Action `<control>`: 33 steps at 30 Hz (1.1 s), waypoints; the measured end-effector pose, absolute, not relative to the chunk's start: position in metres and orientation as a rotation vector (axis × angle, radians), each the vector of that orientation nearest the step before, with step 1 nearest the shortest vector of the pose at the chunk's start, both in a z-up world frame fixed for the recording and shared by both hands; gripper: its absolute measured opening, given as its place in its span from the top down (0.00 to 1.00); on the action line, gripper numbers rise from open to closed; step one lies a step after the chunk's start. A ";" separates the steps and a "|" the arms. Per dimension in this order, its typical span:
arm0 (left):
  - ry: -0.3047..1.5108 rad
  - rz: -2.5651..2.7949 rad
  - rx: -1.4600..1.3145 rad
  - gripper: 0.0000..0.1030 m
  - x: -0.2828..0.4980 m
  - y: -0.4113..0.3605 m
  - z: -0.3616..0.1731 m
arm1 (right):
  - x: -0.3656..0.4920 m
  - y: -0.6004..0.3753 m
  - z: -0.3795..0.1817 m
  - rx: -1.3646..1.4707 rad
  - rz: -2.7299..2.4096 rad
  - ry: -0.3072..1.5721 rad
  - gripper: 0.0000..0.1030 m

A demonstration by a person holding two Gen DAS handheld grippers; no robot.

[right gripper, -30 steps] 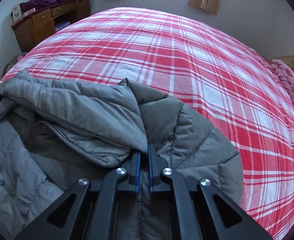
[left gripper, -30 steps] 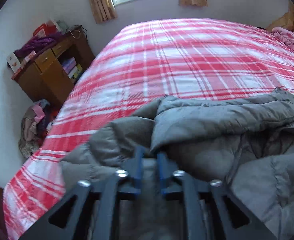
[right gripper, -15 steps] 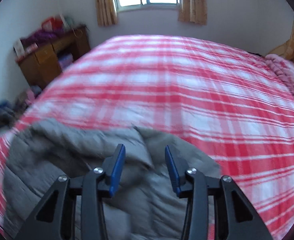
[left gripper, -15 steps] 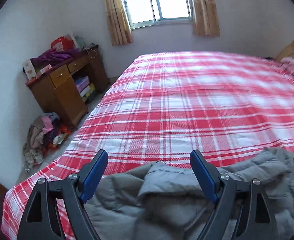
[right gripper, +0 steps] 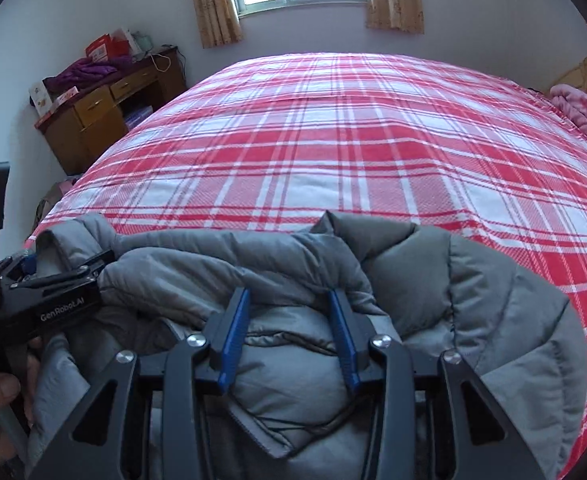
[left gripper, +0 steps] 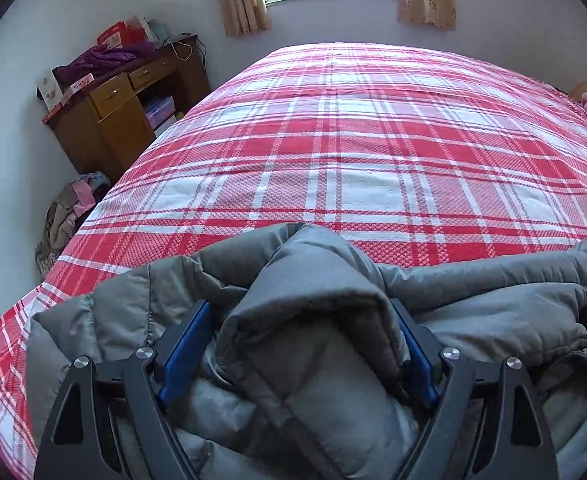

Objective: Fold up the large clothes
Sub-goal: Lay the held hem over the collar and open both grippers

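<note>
**Folding barely begun on the grey puffer jacket**

Lying bunched at the near edge of the red plaid bed [left gripper: 373, 152], the grey puffer jacket [left gripper: 313, 352] is seen with one thick padded roll turned over on itself. The left gripper [left gripper: 299, 344] is held with fingers wide apart, straddling that roll without clamping it. The right gripper [right gripper: 289, 336] is likewise spread over a rumpled section. No flat, squared fold is visible; most of the work is judged to remain.
</note>
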State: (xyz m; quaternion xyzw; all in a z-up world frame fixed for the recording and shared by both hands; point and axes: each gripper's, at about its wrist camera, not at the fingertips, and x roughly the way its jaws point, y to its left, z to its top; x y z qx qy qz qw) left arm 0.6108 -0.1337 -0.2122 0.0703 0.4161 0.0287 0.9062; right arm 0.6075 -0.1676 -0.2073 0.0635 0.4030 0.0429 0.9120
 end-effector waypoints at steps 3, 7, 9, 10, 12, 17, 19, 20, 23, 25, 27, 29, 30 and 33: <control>0.860 0.070 0.156 0.15 0.613 -0.135 -0.214 | 0.609 -0.167 -0.212 0.123 0.084 0.835 0.58; 0.865 0.069 0.150 0.14 0.614 -0.133 -0.216 | 0.609 -0.166 -0.213 0.111 0.081 0.843 0.58; 0.866 0.070 0.148 0.13 0.614 -0.133 -0.216 | 0.610 -0.165 -0.215 0.108 0.079 0.848 0.58; 0.866 0.071 0.148 0.13 0.615 -0.133 -0.216 | 0.610 -0.165 -0.215 0.106 0.077 0.851 0.58; 0.865 0.074 0.151 0.13 0.615 -0.133 -0.217 | 0.611 -0.162 -0.216 0.090 0.067 0.854 0.58; 0.865 0.081 0.158 0.12 0.616 -0.135 -0.218 | 0.612 -0.161 -0.217 0.072 0.056 0.858 0.58; 0.864 0.086 0.164 0.12 0.617 -0.136 -0.218 | 0.612 -0.159 -0.217 0.065 0.051 0.859 0.58; 0.864 0.088 0.167 0.11 0.616 -0.137 -0.219 | 0.612 -0.159 -0.217 0.063 0.050 0.859 0.58; 0.862 0.095 0.180 0.11 0.616 -0.138 -0.219 | 0.613 -0.157 -0.218 0.053 0.043 0.863 0.58; 0.861 0.098 0.185 0.11 0.616 -0.139 -0.219 | 0.614 -0.157 -0.218 0.048 0.040 0.864 0.58; 0.861 0.097 0.182 0.11 0.616 -0.139 -0.219 | 0.614 -0.156 -0.218 0.045 0.038 0.864 0.58; 0.861 0.098 0.183 0.11 0.616 -0.139 -0.219 | 0.614 -0.156 -0.218 0.047 0.039 0.864 0.58; 0.861 0.098 0.183 0.11 0.616 -0.139 -0.219 | 0.614 -0.156 -0.218 0.046 0.039 0.865 0.58; 0.863 0.097 0.180 0.11 0.616 -0.139 -0.219 | 0.614 -0.156 -0.218 0.047 0.040 0.865 0.58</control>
